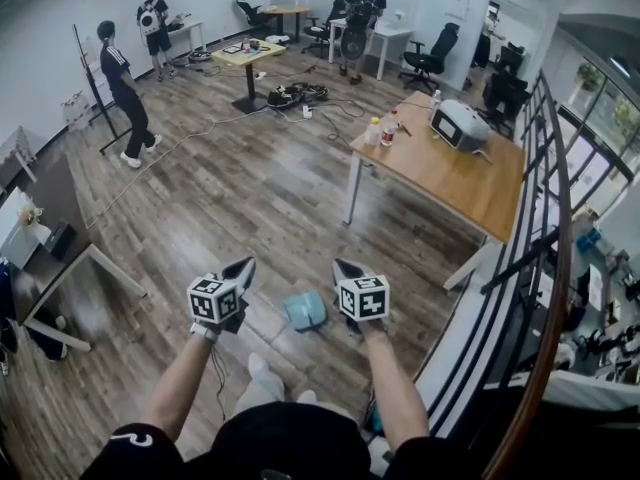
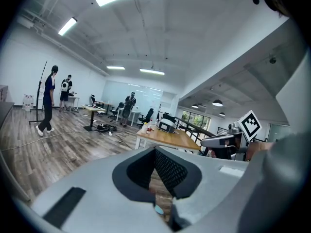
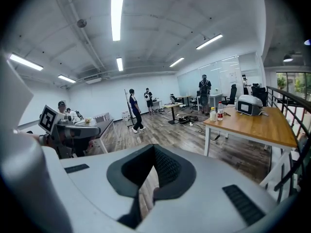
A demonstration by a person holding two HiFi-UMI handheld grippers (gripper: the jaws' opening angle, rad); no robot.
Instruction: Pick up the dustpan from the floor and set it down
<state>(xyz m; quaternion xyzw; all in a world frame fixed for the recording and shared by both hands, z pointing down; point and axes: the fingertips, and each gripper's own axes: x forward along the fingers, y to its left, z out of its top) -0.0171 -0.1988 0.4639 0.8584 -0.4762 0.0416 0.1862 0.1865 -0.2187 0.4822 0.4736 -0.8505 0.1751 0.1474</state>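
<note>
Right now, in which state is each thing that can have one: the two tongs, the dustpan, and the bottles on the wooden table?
Left tongs: shut, tips together, nothing between them.
Right tongs: shut, tips together, nothing between them.
Dustpan: lying on the floor, not gripped.
Bottles: standing upright on the wooden table.

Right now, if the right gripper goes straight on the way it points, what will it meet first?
Nothing near, it seems: the right gripper points over open floor, the wooden table standing off to its right. Depth is uncertain.
</note>
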